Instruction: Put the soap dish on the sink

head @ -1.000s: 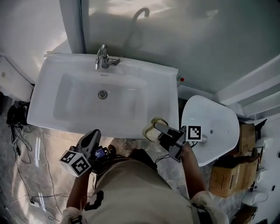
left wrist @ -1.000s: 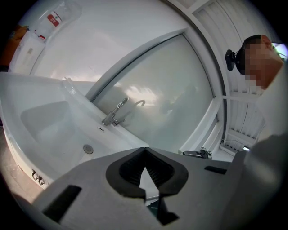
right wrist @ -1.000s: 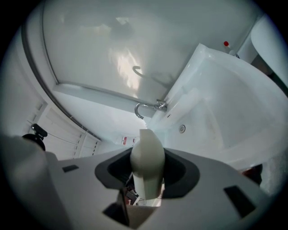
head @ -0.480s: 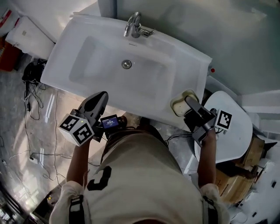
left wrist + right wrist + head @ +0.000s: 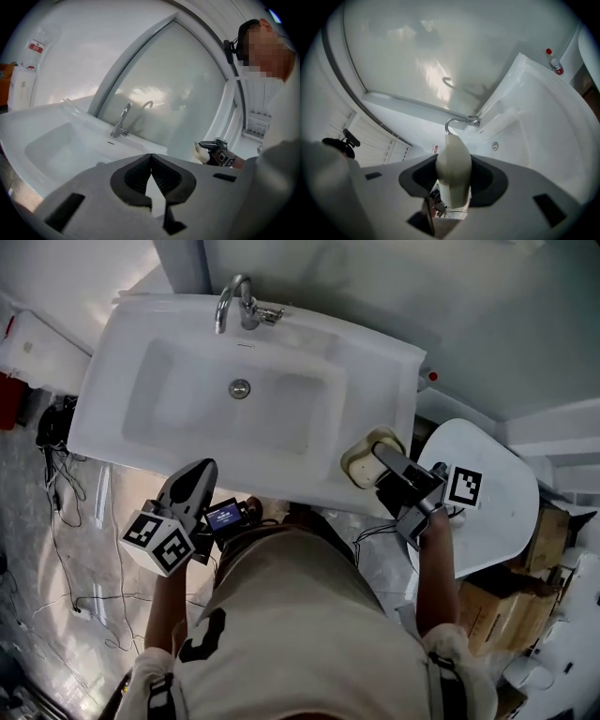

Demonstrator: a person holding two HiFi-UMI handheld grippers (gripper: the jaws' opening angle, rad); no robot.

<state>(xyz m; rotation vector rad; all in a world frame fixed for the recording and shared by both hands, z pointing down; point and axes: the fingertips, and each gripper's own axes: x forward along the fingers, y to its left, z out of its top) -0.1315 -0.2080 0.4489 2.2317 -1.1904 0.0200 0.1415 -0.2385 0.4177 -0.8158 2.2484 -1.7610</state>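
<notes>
One sink (image 5: 373, 381) filled the upper middle of the head view, with one faucet (image 5: 240, 306) at its far rim and one drain (image 5: 240, 387) in the bowl, which was all the bowl showed. There were two grippers and one soap dish (image 5: 357, 465). The right gripper (image 5: 382, 457), at centre right, was clenched on the cream dish, its pads pressing both sides of the dish, which stood edge-on in the right gripper view (image 5: 453, 164). The dish hung over the sink's lower right corner, at the front edge of the flat deck beside the bowl; whether it touched the rim could not be told. That deck strip ran bare from the dish up toward the wall. The left gripper (image 5: 195, 479), at lower left, was off the sink's front edge over the floor, its jaws closed together with nothing between them. One white ceramic piece (image 5: 497, 507) lay just right of the sink, with cardboard boxes (image 5: 546, 538) beyond it at the right edge. Loose cables (image 5: 64, 512) trailed over the floor at the left.
</notes>
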